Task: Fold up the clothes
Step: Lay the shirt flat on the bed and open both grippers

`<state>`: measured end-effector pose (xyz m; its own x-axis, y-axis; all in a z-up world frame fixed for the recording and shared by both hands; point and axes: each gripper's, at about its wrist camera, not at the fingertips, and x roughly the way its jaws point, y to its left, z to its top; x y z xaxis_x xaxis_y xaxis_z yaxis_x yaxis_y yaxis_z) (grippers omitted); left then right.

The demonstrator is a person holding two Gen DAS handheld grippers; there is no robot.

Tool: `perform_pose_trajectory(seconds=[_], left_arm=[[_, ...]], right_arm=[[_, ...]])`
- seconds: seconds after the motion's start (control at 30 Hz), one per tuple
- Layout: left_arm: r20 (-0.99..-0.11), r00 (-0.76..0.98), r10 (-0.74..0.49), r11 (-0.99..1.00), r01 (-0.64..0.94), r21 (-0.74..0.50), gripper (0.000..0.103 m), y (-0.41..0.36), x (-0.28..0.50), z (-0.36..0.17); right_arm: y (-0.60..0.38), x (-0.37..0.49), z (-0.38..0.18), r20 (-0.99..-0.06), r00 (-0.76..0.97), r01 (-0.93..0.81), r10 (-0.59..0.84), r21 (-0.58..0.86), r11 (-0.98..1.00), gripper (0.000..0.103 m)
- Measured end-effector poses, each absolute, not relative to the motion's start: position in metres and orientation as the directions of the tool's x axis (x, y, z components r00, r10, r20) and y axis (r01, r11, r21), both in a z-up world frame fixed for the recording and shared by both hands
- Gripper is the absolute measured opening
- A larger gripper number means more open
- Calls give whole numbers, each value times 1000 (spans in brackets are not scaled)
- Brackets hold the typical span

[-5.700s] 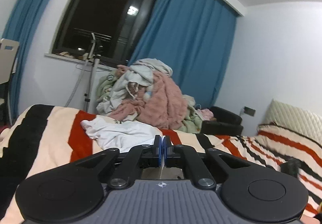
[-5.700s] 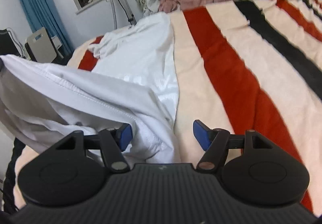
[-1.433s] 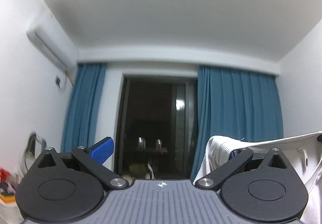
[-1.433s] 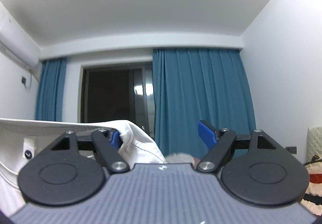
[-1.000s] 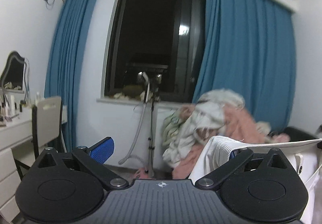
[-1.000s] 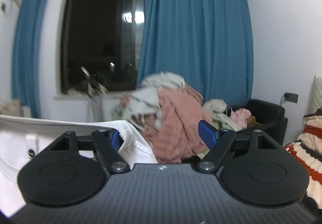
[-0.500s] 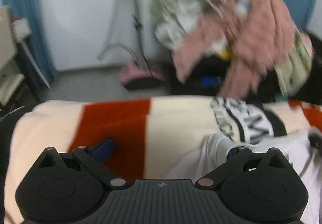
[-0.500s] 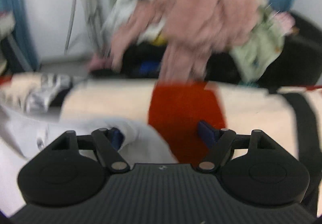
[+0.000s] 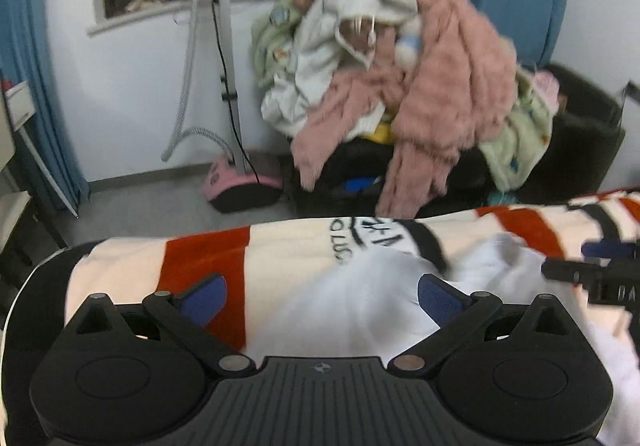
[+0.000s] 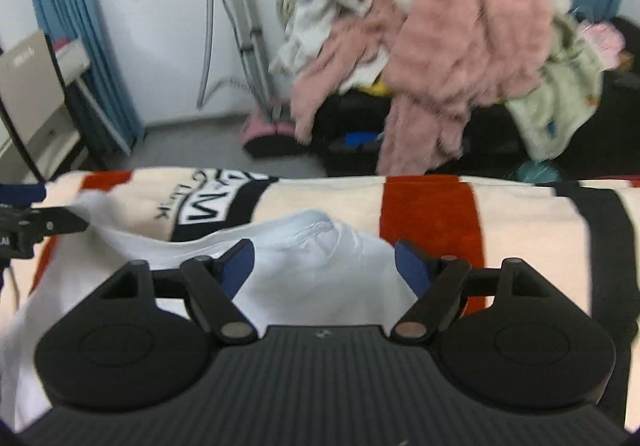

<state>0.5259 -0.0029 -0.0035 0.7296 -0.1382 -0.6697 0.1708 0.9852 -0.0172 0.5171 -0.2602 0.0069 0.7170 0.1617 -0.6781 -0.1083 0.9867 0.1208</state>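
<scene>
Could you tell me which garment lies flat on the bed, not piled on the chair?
The white shirt, spread on the striped blanket between both open grippers; the rest sit in the heap behind.

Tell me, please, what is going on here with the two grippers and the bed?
A person with a gripper in each hand is folding clothes on a bed. A white shirt lies on the striped blanket. The left gripper and the right gripper are both open just above the shirt, gripping nothing. A heap of unfolded clothes sits beyond the bed under the window.
</scene>
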Motion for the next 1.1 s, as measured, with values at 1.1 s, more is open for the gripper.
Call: perform_pose_trajectory(seconds=[1.1], left_arm=[[-422,904,-70,997,76,-3,103,20,91,-17]], right_arm=[[-261,101,-2,-271,951,-96,149,198,975,79]])
